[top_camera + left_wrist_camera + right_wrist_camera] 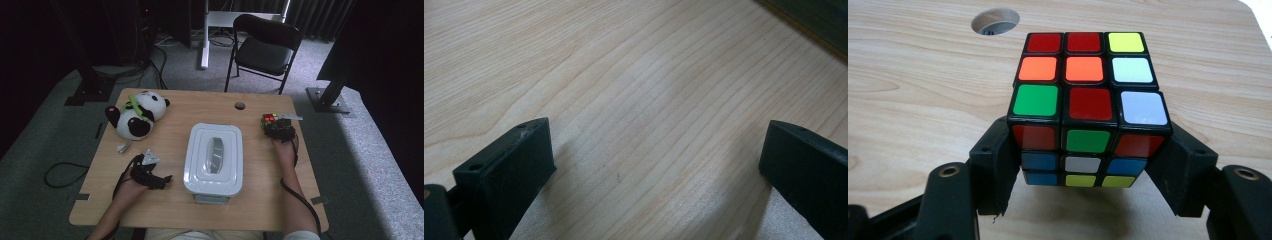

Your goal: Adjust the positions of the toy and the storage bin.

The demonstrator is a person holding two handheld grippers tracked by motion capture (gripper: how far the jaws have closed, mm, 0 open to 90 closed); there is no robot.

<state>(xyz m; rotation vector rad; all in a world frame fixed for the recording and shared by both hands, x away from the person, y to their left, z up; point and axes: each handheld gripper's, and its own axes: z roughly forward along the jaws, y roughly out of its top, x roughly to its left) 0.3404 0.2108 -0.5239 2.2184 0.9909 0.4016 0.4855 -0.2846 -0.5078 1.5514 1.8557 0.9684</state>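
Cube (1090, 107) first: a scrambled puzzle cube sits between the two black jaws of the right gripper (1090, 165), and the jaws press against its two sides, pinching it low down near the table (165, 135). From the high view the cube (270, 121) is at the far right part of the wooden top, just beyond the person's right hand (284, 150), with the right gripper (279, 131) over it. Its top face shows red, orange, green, yellow and white squares (the front face is in shadow, with blue and yellow along the bottom row). A round hole (995, 21) in the table lies beyond the cube, well apart from it.

Near the middle of the table stands a white box (214, 159) with its lid on and a grey handle on top. A stuffed panda (136, 114) lies at the far left part of the table.

The left gripper (150, 175) rests low at the near left, beside the box but apart from it, held by the left hand (131, 187). Its jaws stand spread wide over bare wood (639, 100), with nothing between them.
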